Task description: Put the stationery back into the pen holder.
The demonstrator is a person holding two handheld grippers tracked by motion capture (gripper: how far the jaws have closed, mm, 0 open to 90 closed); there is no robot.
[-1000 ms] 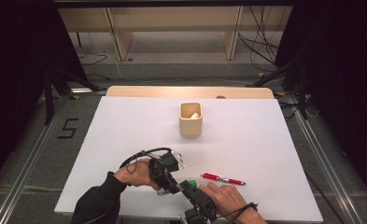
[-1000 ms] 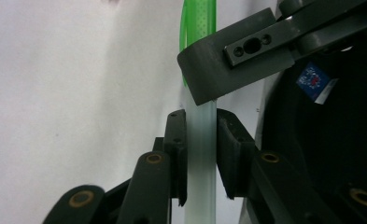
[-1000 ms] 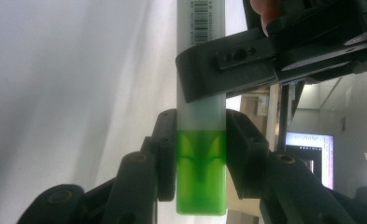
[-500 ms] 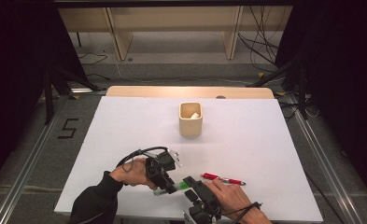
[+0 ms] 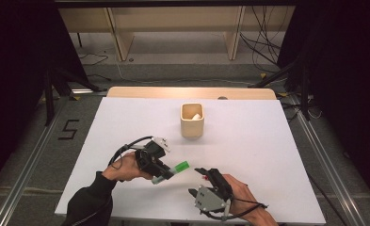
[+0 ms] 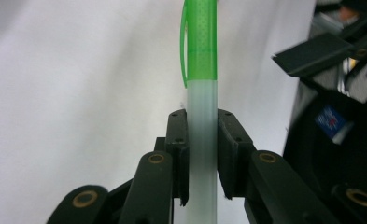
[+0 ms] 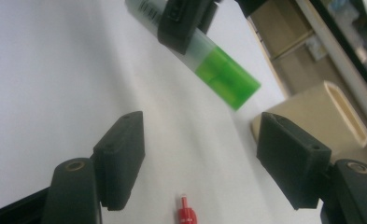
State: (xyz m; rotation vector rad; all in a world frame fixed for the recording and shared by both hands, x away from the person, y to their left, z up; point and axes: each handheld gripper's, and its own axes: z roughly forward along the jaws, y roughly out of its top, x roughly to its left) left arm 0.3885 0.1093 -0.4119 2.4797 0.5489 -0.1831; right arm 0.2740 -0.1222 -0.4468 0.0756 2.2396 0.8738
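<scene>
While the left gripper (image 5: 166, 173) clamps the green-capped marker (image 6: 201, 93) by its frosted barrel, cap end pointing toward the beige cup (image 5: 192, 120), the right gripper (image 7: 200, 163) has jaws that have just been opening, now wide, nothing between them. Red pen (image 7: 187, 215) lies on the white table (image 5: 248, 141) just below. Barrel print is unreadable. Floor mark reads "5" (image 5: 68, 129).
</scene>
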